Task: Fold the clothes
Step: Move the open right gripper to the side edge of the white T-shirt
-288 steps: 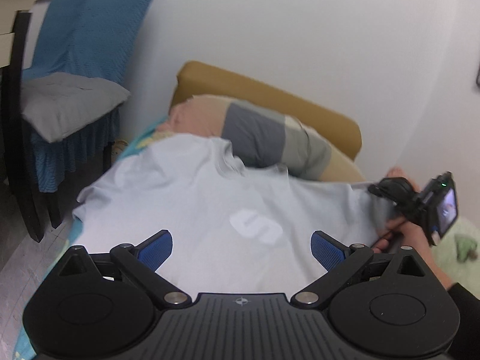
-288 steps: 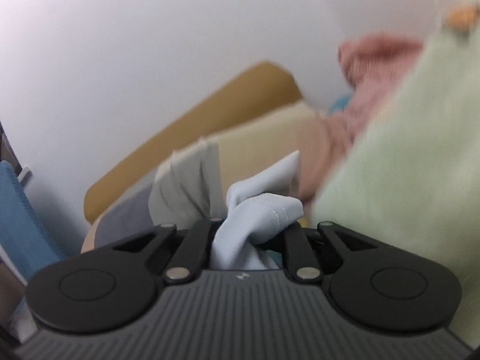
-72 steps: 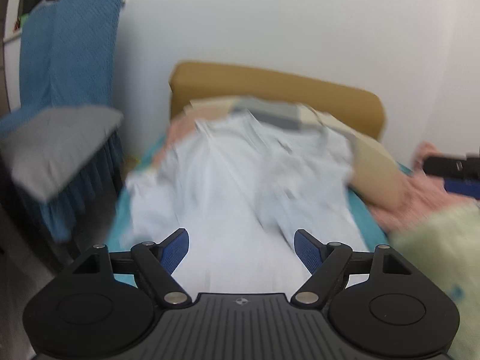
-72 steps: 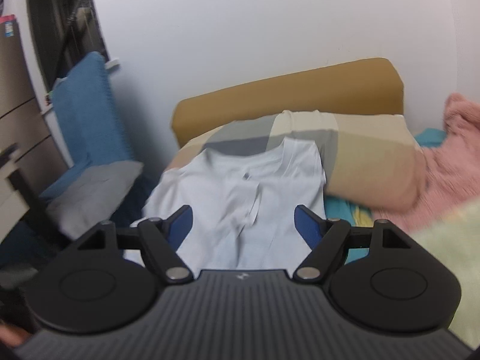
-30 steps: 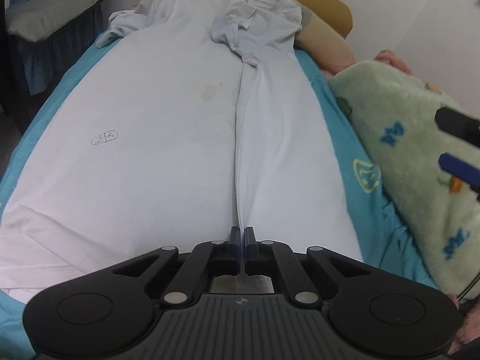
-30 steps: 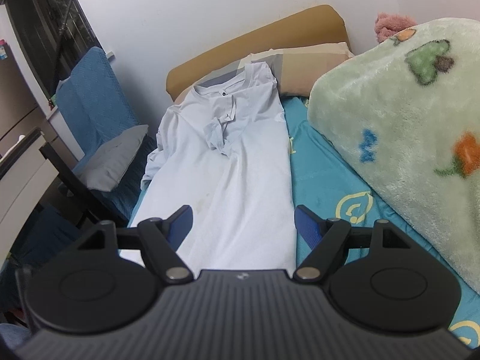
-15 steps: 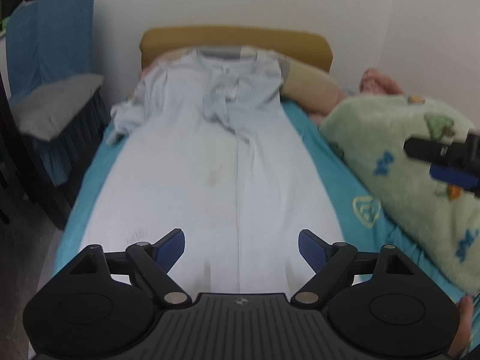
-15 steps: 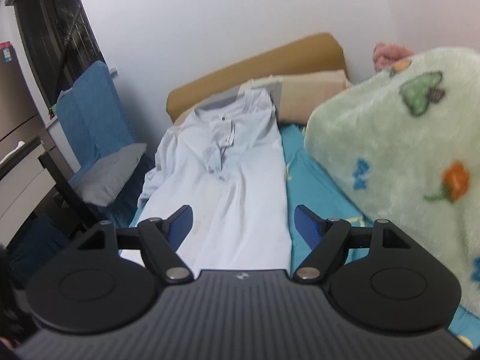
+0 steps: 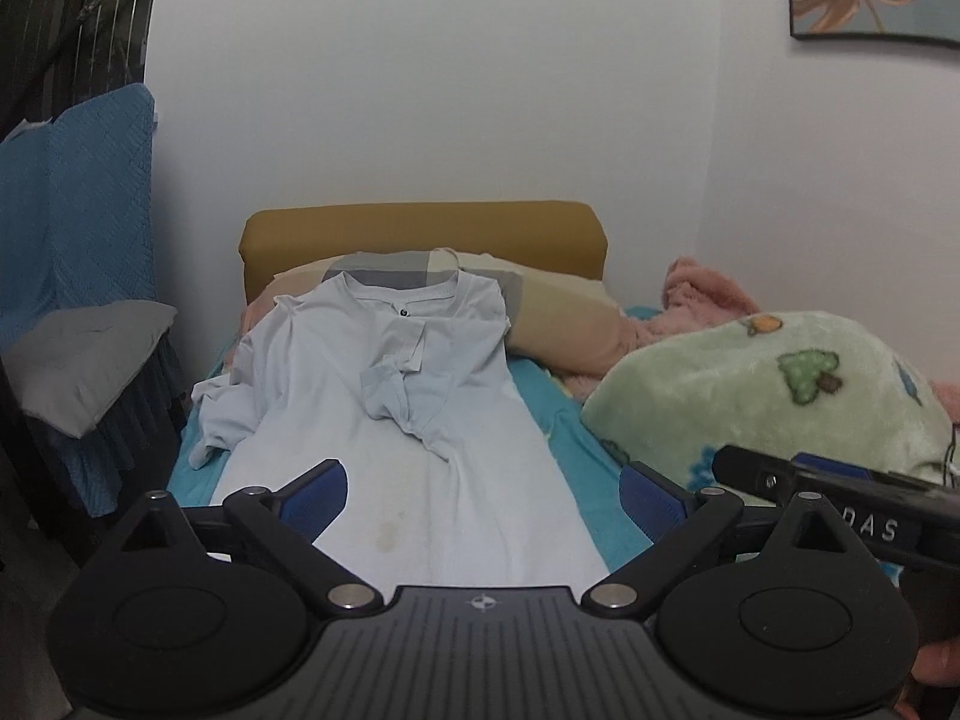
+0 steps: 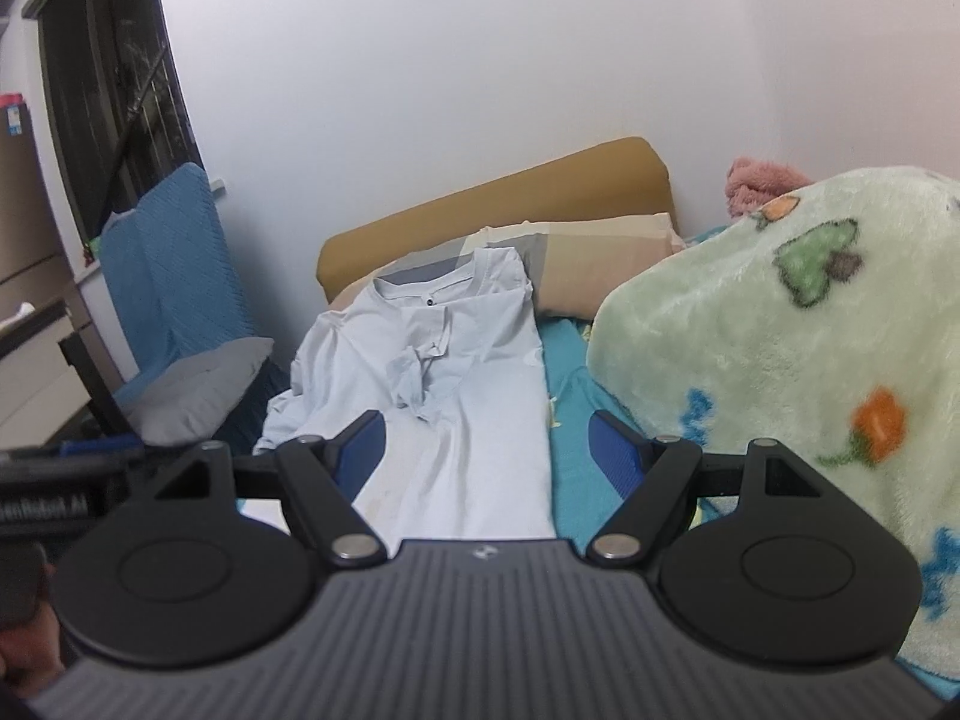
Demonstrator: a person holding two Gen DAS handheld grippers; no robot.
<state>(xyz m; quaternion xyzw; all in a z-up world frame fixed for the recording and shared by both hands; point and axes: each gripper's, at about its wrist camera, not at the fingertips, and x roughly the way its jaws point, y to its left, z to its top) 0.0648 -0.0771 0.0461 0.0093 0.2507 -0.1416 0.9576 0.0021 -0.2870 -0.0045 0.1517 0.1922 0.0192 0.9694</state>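
Observation:
A long pale blue shirt lies lengthwise on the bed, collar at the pillow. Its right side is folded in along the middle, and a sleeve lies bunched on the chest. It also shows in the right wrist view. My left gripper is open and empty, raised above the shirt's near end. My right gripper is open and empty, held above the shirt's lower right part. Its body shows at the right edge of the left wrist view.
A green fleece blanket is heaped on the bed's right side, with a pink blanket behind it. A patchwork pillow lies against the mustard headboard. A chair with a blue cover and a grey cushion stands left of the bed.
One second ago my left gripper was shut on a crease of the shirt low over the bed. It has let go, opened and risen. Both grippers have pulled back and tilted up.

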